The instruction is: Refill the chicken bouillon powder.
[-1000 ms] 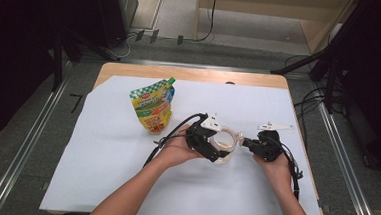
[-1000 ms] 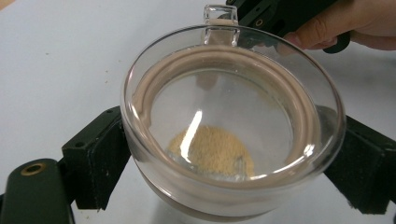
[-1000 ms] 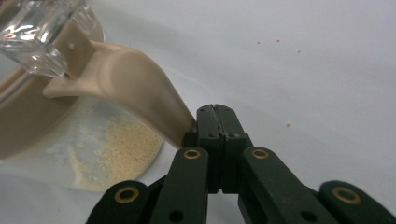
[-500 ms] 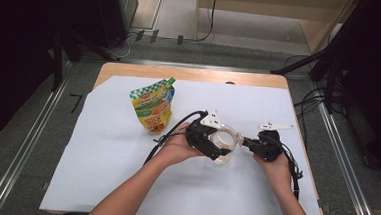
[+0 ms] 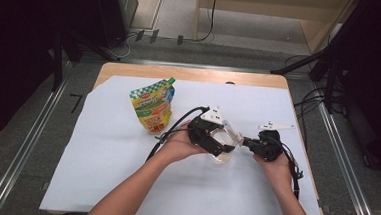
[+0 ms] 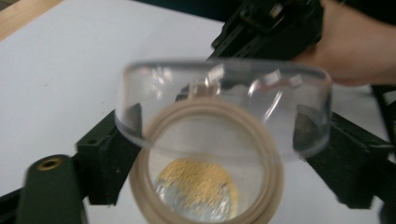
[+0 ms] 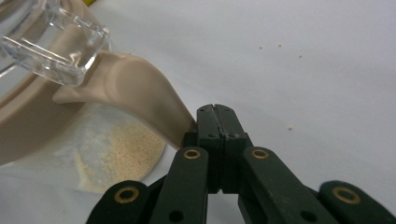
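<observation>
Table (image 5: 130, 71), wooden, covered by a white sheet (image 5: 101, 147). Jar (image 5: 220, 154): clear, beige rim, stands on the sheet right of centre, between the two hands; a thin layer of yellowish grains (image 6: 198, 184) lies on its bottom, seen from above in the left gripper view and through the wall in the right gripper view. Lid (image 6: 219, 100): clear plastic dome, tilted over the far side of the jar's mouth, the near part of the mouth uncovered. Handle (image 7: 140, 100): beige, curved, runs from the jar's rim toward the right. Left gripper (image 5: 211, 139): held in the left hand (image 5: 178, 144), just left of the jar, pointing right; its jaws stand wide on either side of the lid and have just been closing a little, the lid between them; whether the pads press on the lid cannot be told from the blurred view. Right gripper (image 7: 213, 128): held in the right hand (image 5: 275, 165), just right of the jar, pointing left; its jaws are together, pinching the end of the handle. Pouch (image 5: 153, 108): green and yellow, spouted, lies on the sheet well to the far left of the jar. Crumbs (image 7: 290, 127): a few scattered specks on the sheet near the right gripper. Cables (image 5: 169, 131) trail from both grippers toward the near edge.
</observation>
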Available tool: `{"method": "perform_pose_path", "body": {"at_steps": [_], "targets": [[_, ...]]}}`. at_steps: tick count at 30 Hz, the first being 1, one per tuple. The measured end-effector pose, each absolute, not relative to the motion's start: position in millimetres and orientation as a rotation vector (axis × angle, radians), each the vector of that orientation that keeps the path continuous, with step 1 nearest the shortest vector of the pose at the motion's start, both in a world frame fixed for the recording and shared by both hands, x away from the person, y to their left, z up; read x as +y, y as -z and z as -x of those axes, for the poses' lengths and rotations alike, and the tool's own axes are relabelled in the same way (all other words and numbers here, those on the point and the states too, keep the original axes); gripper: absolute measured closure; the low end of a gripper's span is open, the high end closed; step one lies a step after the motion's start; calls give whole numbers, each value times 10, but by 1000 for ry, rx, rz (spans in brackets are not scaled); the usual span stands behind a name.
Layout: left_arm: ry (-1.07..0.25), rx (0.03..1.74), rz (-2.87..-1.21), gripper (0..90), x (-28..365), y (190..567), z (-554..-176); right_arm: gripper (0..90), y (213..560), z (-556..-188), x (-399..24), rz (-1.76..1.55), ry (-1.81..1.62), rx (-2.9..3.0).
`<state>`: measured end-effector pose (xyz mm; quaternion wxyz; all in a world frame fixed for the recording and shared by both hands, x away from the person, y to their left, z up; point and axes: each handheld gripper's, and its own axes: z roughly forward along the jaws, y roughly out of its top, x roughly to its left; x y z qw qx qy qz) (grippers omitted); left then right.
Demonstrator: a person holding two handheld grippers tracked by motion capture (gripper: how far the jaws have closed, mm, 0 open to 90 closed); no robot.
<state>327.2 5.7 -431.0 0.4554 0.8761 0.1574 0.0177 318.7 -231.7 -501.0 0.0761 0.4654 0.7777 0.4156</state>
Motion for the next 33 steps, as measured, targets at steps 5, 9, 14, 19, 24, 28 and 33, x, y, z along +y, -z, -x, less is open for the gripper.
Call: {"method": "perform_pose_path", "body": {"at_steps": [5, 9, 14, 19, 24, 28, 33], "targets": [[-47, 371, -2162, 237, -4, 4252, -3273, 900, 5007, -3184, -2315, -1399, -1244, 2332], [-37, 337, -2157, 385, -38, 4208, -3249, 900, 5009, -3186, -2320, -1396, -1246, 2333], [21, 333, -2151, 576, -87, 4156, -3233, 900, 5006, -3184, -2321, -1394, -1248, 2334], [66, 322, -2151, 696, -134, 4136, -3220, 900, 5006, -3183, -2320, -1400, -1248, 2333], [100, 314, -2163, 807, -213, 4101, -3222, 900, 5006, -3183, -2322, -1394, -1246, 2335], [99, 322, -2171, 815, -251, 4072, -3249, 900, 5008, -3182, -2321, -1401, -1247, 2331], [133, 341, -2169, 784, -270, 4075, -3294, 900, 5007, -3182, -2327, -1403, -1248, 2333]]}}
